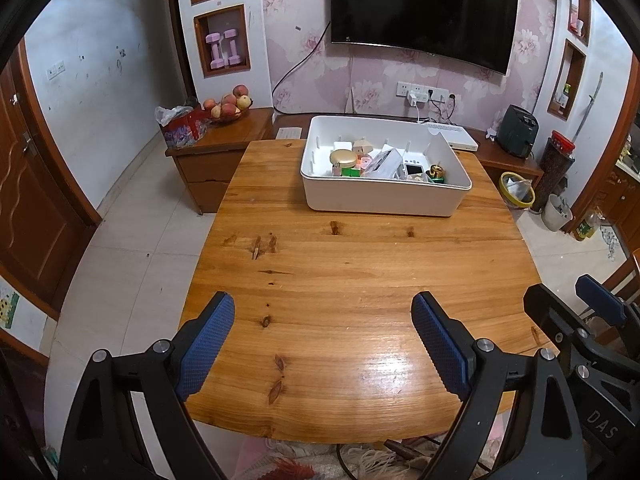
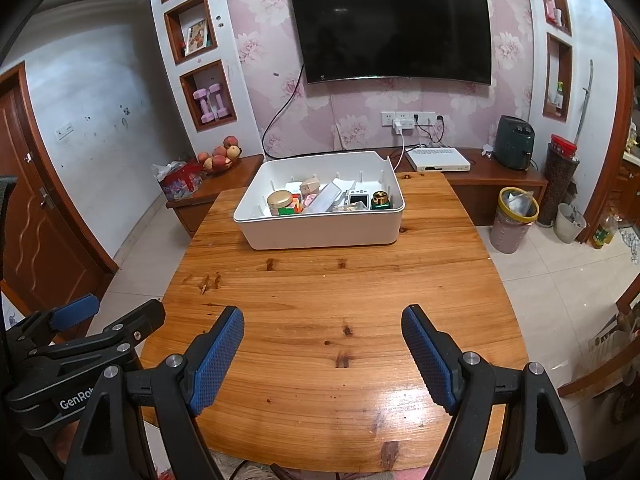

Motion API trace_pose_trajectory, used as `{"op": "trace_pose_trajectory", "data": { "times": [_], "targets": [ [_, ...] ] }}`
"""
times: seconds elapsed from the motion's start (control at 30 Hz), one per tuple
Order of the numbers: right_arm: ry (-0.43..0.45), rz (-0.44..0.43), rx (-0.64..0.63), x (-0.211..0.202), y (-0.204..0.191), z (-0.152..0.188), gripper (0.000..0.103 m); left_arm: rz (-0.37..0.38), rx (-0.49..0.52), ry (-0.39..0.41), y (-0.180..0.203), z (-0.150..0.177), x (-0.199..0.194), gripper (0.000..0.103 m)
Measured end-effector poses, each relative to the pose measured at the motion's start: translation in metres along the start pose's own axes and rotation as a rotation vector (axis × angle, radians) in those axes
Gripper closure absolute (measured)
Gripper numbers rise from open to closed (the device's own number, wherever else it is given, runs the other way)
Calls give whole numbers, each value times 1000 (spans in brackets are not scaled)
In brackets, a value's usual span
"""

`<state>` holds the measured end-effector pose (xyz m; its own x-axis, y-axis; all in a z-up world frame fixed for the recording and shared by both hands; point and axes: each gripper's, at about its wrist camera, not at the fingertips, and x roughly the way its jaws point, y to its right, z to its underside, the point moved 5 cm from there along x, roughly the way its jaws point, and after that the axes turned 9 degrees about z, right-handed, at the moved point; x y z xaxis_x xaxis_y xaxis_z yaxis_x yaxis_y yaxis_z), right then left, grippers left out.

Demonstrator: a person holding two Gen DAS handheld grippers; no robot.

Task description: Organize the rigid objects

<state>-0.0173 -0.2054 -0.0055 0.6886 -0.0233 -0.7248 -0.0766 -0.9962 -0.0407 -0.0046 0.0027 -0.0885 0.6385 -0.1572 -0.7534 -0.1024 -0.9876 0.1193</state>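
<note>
While both tools hang over the near edge of the wooden table, we see the left gripper with its jaws spread wide and nothing between the blue ribbed pads. We find the right gripper in the same condition: jaws wide apart, no object held, its blue pads above bare wood. In the left wrist view, we see the right gripper's black frame at the right edge; in the right wrist view, we see the left gripper's frame at the lower left, marked "GenRo".

Farther along the table, toward its far end, we locate the white bin, resting on the tabletop and well apart from both grippers. The rigid objects lie together inside it along its near wall. From left to right we identify a round gold-lidded jar, a green block just below the jar, a tilted white rectangular box, a small white device with a screen, and a green bottle with a gold cap. Behind these we see a small tan wooden piece. Other small items among them are too crowded to name.

Beyond the table we note a low wooden cabinet carrying a fruit bowl, and a wall-mounted television.
</note>
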Motion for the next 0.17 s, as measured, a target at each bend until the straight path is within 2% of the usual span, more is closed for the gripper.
{"op": "trace_pose_trajectory", "data": {
  "times": [0.17],
  "targets": [
    [-8,3,4,4,2,2,21,-5,-3,-12,-1,1,4,11]
  ]
}}
